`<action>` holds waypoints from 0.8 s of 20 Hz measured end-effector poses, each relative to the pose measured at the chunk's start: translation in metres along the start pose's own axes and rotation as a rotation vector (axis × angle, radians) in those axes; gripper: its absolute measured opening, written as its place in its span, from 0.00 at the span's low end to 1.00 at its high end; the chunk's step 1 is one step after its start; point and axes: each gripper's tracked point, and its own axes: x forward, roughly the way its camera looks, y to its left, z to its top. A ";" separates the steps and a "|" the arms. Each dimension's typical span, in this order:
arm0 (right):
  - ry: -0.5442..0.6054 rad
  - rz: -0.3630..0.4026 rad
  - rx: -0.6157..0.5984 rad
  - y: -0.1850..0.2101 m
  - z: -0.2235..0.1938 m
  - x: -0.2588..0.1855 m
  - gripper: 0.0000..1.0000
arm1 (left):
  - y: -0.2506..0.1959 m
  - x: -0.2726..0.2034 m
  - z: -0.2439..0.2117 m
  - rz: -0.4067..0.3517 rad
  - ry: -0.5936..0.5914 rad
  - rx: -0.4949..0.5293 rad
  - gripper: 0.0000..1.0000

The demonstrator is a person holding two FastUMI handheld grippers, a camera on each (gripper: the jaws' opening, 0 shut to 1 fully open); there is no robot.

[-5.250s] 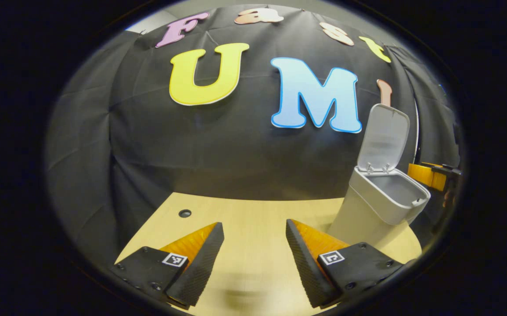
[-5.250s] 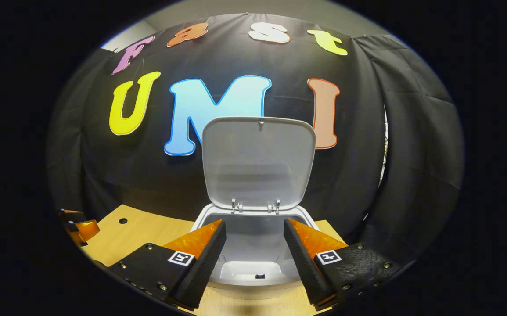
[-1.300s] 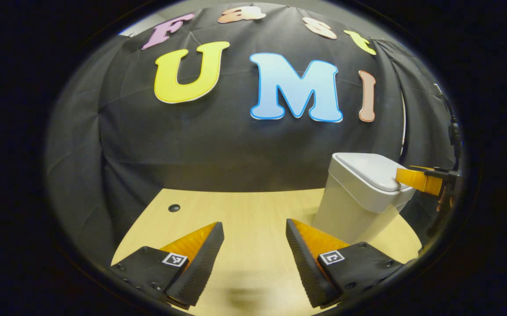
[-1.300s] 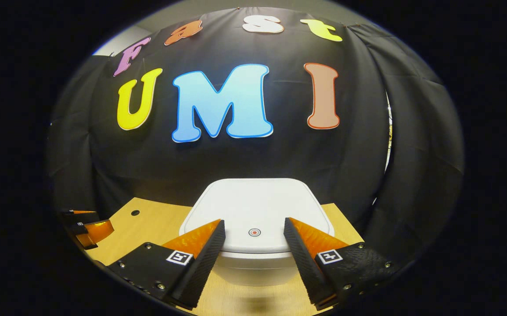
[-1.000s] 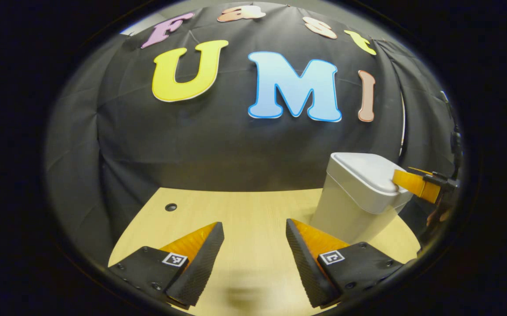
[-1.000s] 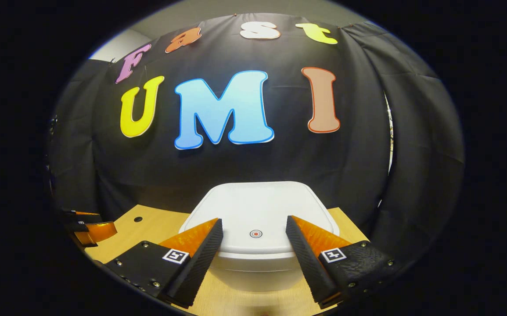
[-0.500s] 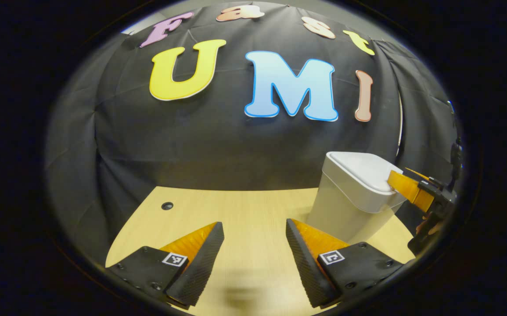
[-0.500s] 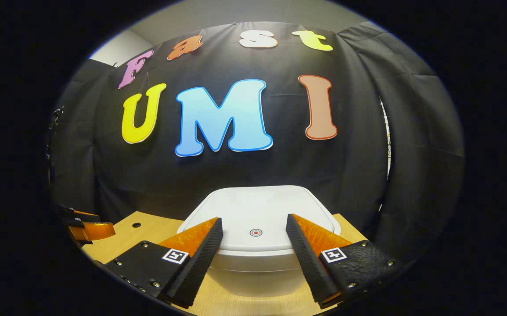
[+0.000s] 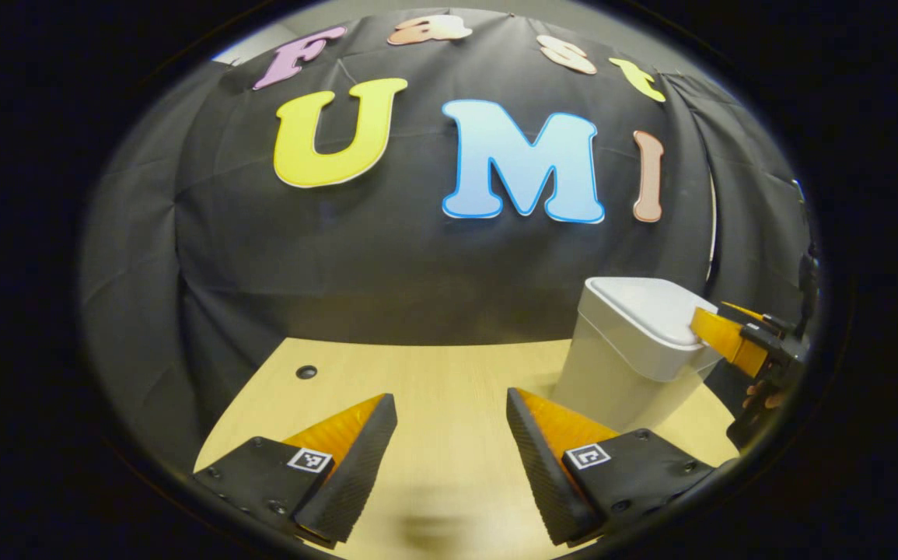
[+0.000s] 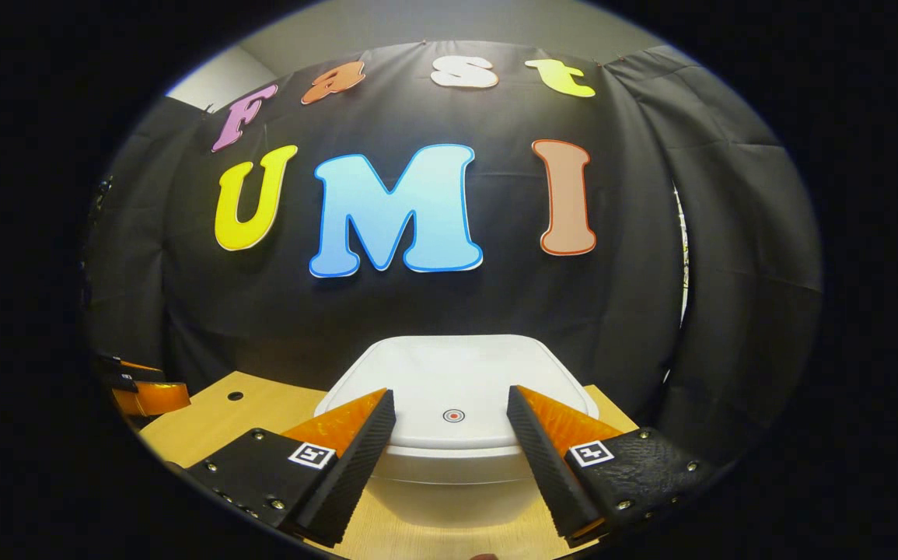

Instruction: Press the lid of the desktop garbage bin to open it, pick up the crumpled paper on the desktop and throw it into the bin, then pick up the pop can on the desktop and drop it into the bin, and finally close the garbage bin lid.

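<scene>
Left gripper view: the left claw (image 9: 449, 404) hovers above the pale wooden desk (image 9: 433, 373), its fingers apart and holding nothing, with bare desk between them. A small dark round hole (image 9: 306, 372) sits in the desk near its far left corner. The white bin (image 9: 620, 365) stands on the right part of the desk, close to the black cloth wall (image 9: 386, 264), with its lid (image 9: 651, 303) closed flat. At the far right, the right claw (image 9: 728, 342) reaches over the near edge of the lid; a hand (image 9: 763, 397) shows below it, partly cut off by the picture's edge.

Right gripper view: the right claw (image 10: 449, 412) is spread open and empty, just above the front of the closed lid (image 10: 456, 373). A small red ring mark (image 10: 453, 416) on the lid lies between the two fingers. Whether the fingertips touch the lid cannot be told. The bin's body (image 10: 449, 486) shows below the lid, with the desk (image 10: 262, 400) on either side. The left claw (image 10: 145, 393) appears at the far left edge, over the desk's corner, near the hole (image 10: 235, 396).
</scene>
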 end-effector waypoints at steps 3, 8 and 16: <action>-0.016 0.005 0.020 0.004 0.015 -0.012 0.94 | 0.004 -0.003 0.017 0.015 -0.044 0.035 0.93; -0.098 -0.027 0.046 0.009 0.052 -0.043 0.93 | -0.006 -0.015 0.043 0.009 -0.123 0.098 0.94; -0.229 -0.155 -0.031 -0.020 0.103 -0.116 0.93 | -0.082 -0.043 0.099 -0.163 -0.244 0.094 0.94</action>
